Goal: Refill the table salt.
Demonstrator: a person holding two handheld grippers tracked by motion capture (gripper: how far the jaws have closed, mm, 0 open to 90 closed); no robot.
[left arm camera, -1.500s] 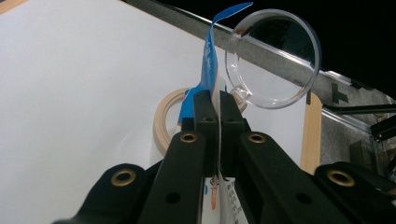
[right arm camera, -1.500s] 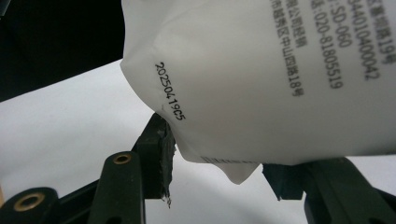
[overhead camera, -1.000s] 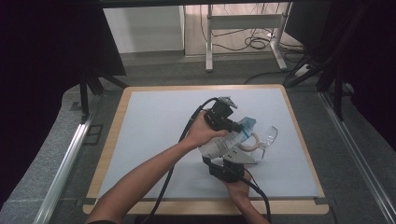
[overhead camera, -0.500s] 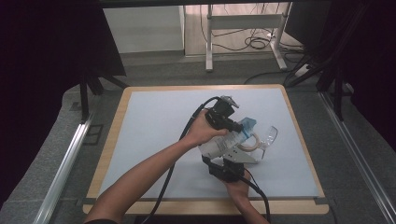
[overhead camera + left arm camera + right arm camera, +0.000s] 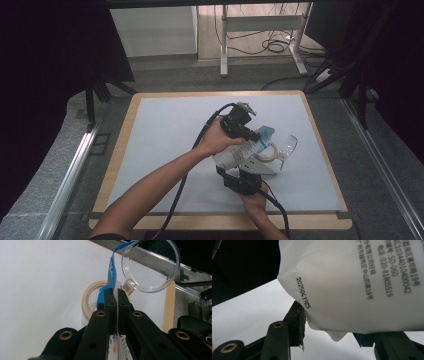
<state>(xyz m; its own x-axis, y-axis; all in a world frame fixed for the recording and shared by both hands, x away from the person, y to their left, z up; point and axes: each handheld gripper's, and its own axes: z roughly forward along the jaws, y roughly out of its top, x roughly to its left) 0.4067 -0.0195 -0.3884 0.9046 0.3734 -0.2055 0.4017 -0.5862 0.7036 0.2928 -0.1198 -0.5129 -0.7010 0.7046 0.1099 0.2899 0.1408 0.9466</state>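
A white plastic pouch (image 5: 235, 154) with a blue top edge and black print is held up over the white table mat (image 5: 165, 140) between both grippers. My left gripper (image 5: 257, 134) is shut on its blue top strip (image 5: 111, 272); in the left gripper view the jaws (image 5: 116, 300) meet on the thin edge. From below, my right gripper (image 5: 246, 173) takes the pouch's lower end. In the right gripper view the pouch (image 5: 352, 282) bulges between the two jaws of that gripper (image 5: 332, 331), and the left pad (image 5: 298, 320) presses on it.
A beige tape roll (image 5: 268, 152) (image 5: 88, 301) lies flat on the mat under the pouch. A clear plastic cup with a handle (image 5: 288, 145) (image 5: 150, 265) lies beside it toward the mat's right side. The wooden table rim (image 5: 122, 145) frames the mat. Metal rails (image 5: 75, 165) flank the table.
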